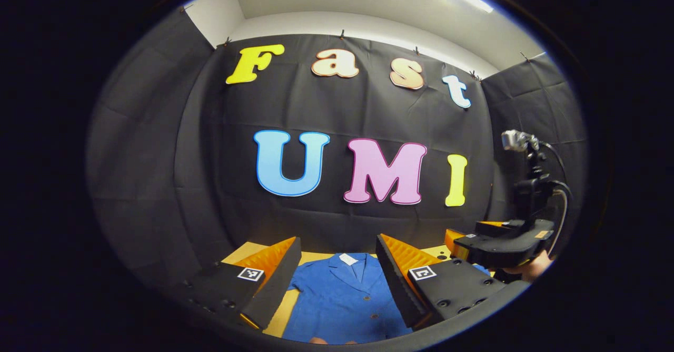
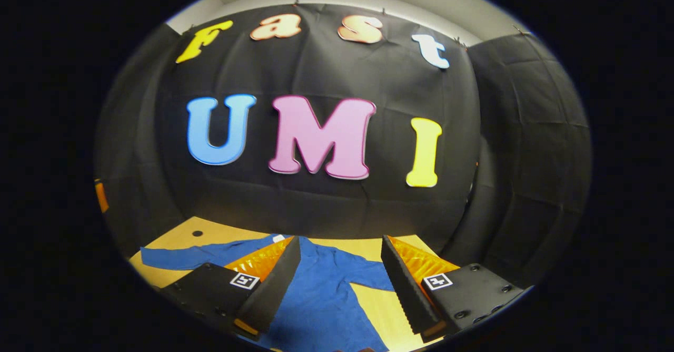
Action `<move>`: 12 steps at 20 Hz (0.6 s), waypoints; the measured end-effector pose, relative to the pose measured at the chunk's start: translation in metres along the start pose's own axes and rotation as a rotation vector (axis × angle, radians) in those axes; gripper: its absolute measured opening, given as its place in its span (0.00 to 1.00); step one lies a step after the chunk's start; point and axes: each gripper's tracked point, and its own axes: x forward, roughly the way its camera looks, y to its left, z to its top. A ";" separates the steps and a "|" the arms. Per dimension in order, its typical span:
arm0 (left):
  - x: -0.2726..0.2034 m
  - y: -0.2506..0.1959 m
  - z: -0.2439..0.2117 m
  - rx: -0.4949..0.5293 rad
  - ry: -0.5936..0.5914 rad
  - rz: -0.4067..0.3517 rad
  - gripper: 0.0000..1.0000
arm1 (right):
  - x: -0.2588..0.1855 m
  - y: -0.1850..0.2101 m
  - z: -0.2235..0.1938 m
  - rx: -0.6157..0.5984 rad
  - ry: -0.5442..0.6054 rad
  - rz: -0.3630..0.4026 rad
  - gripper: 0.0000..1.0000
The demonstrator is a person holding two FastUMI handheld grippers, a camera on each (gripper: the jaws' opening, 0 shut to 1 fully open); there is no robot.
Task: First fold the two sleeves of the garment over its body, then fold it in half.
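Left gripper (image 1: 337, 275): fingers spread wide, nothing between them, held above the tabletop (image 1: 247, 252). Each finger carries a small square black-and-white marker tag; pattern only, no readable writing.

Right gripper (image 2: 341, 278): fingers likewise spread apart, empty, above the tabletop. Same kind of marker tag on each finger. In the left gripper view this gripper shows farther off at the right, with a hand (image 1: 537, 267) under it and a small camera on a stalk above.

Garment (image 1: 345, 302): blue shirt, lying flat and front-up on the tan tabletop. Collar points toward the far edge, by the booth wall; hem runs toward the near edge and out of view. Long axis runs far edge to near edge. A white label (image 1: 348, 258) sits inside the collar; too small to read. A row of dark buttons runs down the front.

Sleeves, right gripper view: one sleeve (image 2: 195, 257) lies stretched out sideways toward the left edge of the tabletop, unfolded. The other sleeve (image 2: 371, 275) spreads toward the right edge, partly hidden behind a finger. Neither is folded over the body.

Open room: bare tabletop beyond the left sleeve toward the far left corner, where a small dark hole (image 2: 197, 233) shows; bare strip between collar and far edge; bare patch beside the body below the right sleeve.
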 end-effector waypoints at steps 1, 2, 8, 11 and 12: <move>0.011 -0.004 -0.002 0.009 0.006 0.002 0.82 | 0.018 -0.027 -0.009 0.013 0.032 -0.061 0.97; 0.021 -0.006 -0.007 0.011 0.023 0.008 0.82 | 0.037 -0.056 -0.018 0.030 0.054 -0.119 0.97; 0.079 -0.038 -0.054 -0.057 0.166 -0.013 0.82 | 0.126 -0.226 -0.131 0.051 0.331 -0.419 0.97; 0.093 -0.055 -0.087 -0.046 0.256 -0.038 0.82 | 0.147 -0.286 -0.212 0.146 0.545 -0.512 0.98; 0.097 -0.061 -0.094 -0.054 0.276 -0.043 0.82 | 0.149 -0.299 -0.230 0.166 0.604 -0.552 0.98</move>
